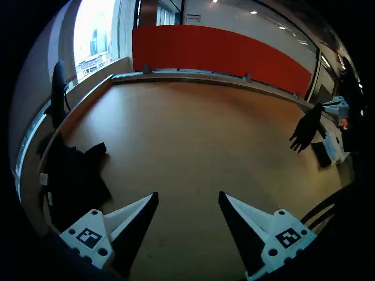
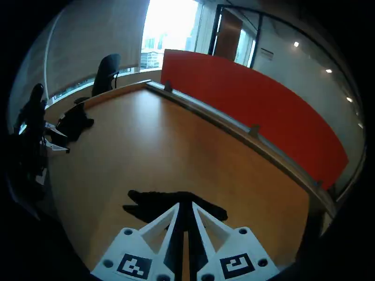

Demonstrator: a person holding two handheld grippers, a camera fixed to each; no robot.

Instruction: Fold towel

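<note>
A small dark towel is pinched at its near edge by my right gripper, whose fingers stand almost together on it. In the left gripper view the same dark towel hangs over the wooden table from the right gripper at far right. My left gripper is wide open above bare tabletop, nothing between its fingers. A second dark cloth heap lies just left of it, near the table's left edge. From the right gripper view, that heap and the left gripper are far left.
A red partition runs along the table's far edge, with a raised rim in front of it. A dark office chair stands by the window beyond the table's corner. White equipment sits at the table's right side.
</note>
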